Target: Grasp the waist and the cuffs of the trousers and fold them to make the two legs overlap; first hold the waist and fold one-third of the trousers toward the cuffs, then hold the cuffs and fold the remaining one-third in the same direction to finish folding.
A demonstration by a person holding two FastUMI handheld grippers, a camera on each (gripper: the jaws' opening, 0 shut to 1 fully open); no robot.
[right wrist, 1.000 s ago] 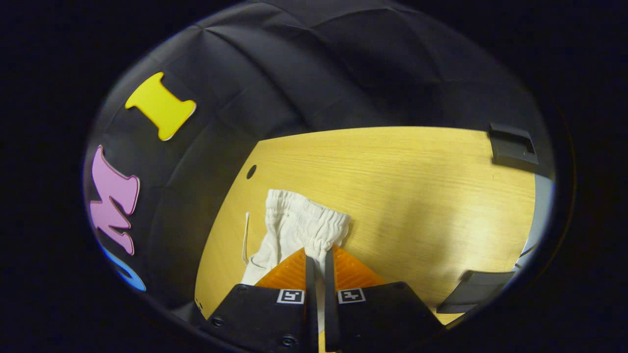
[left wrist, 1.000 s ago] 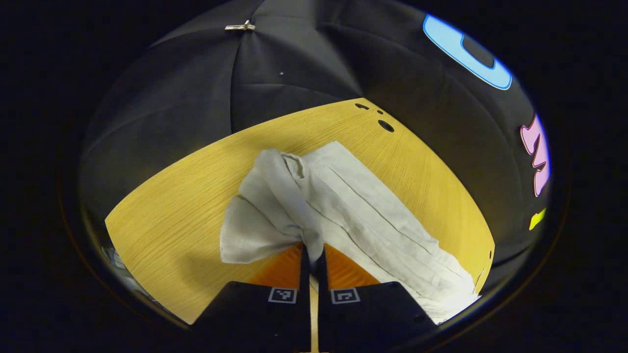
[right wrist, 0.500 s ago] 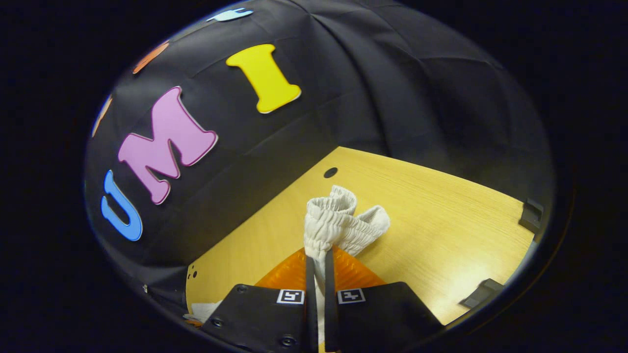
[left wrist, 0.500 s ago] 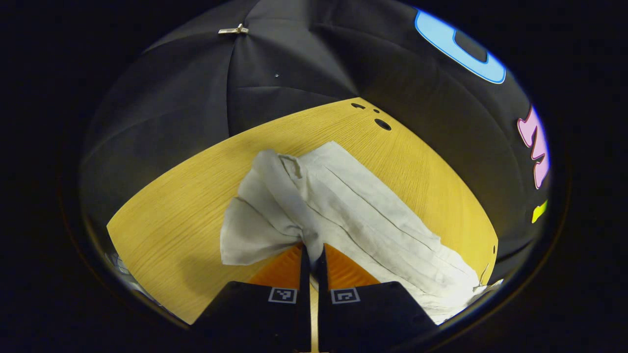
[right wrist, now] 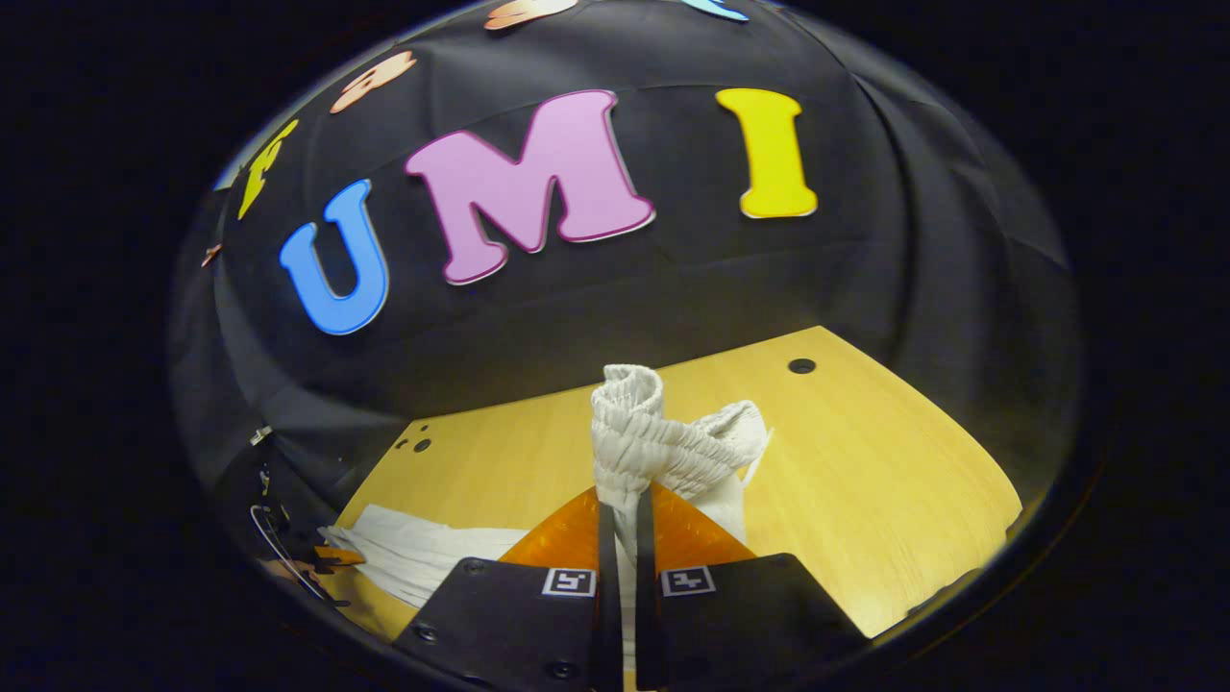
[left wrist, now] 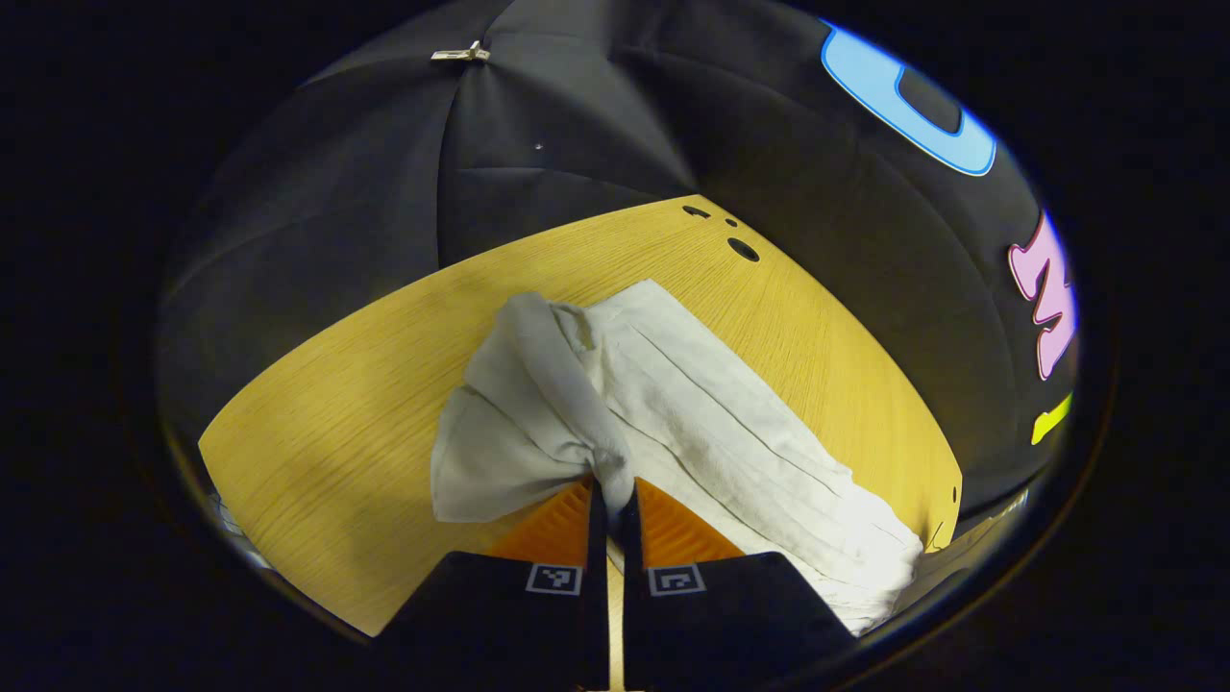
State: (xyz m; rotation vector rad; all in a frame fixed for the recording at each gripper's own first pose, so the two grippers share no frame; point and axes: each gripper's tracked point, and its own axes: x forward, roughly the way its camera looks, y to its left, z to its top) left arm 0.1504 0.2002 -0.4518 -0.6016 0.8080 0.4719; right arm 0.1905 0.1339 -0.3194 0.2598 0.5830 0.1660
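Cuff end of the trousers (left wrist: 692, 423) is pinched by left gripper (left wrist: 612, 495), elastic waistband (right wrist: 639, 437) clamped by right gripper (right wrist: 623, 509), legs stretched lengthwise between them across table (left wrist: 346, 384).

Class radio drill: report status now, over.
Left gripper shut on trousers cuff end. Right gripper shut on elastic waist, lifted off table. No obstruction seen.
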